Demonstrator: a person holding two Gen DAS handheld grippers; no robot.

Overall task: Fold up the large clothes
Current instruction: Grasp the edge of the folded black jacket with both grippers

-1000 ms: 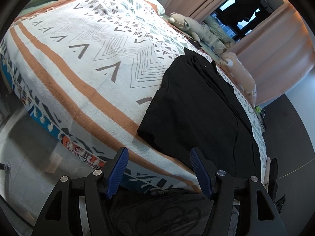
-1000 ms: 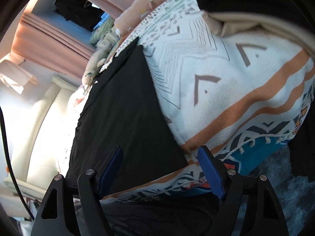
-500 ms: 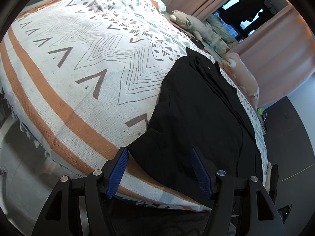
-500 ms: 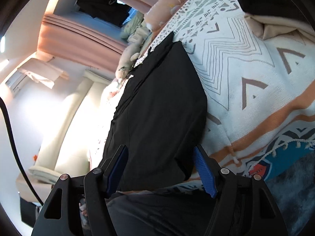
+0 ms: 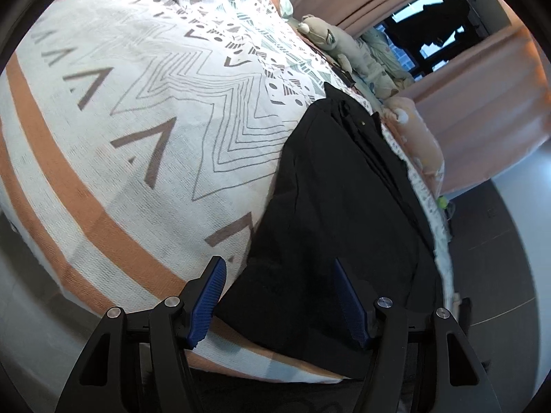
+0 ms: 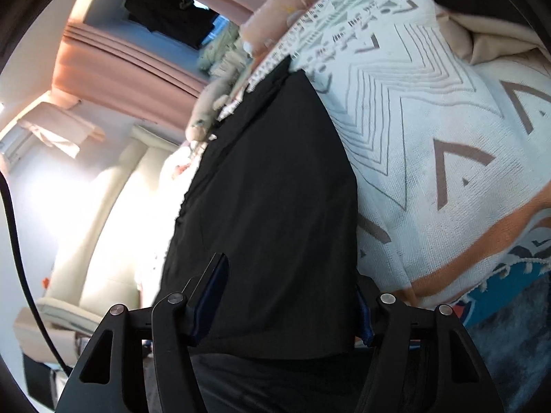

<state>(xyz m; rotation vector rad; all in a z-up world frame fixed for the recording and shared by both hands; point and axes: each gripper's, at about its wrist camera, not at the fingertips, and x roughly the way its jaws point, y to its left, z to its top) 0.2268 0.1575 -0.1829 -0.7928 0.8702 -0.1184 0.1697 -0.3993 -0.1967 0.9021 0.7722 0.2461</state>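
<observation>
**Both tongs lined up on near hem of the black garment, no grip yet**

Bedroom: bed with a patterned bedspread [image 5: 144, 110] in white with orange bands, pink curtains [image 5: 482, 79] at the window, plush toys [image 5: 347, 51] along the far edge. Black garment [image 5: 344, 213] lies flat and lengthwise on the spread, already narrowed into a long strip, near end at the bed edge closest to the person. Likely laid that way so the next fold goes end to end.

Left gripper [image 5: 279, 296]: jaws apart, straddling the garment's near left corner, pads not on cloth. Angled down, presumably to pinch that corner.

Right gripper [image 6: 292, 296]: jaws have just been closing, garment's near right part between them, but pads don't look pressed onto it yet; right pad is partly hidden behind the cloth edge. I read it as open.

One tong per corner keeps the hem straight when lifted. Risk: thin fabric, easy to grab only the top layer.
</observation>
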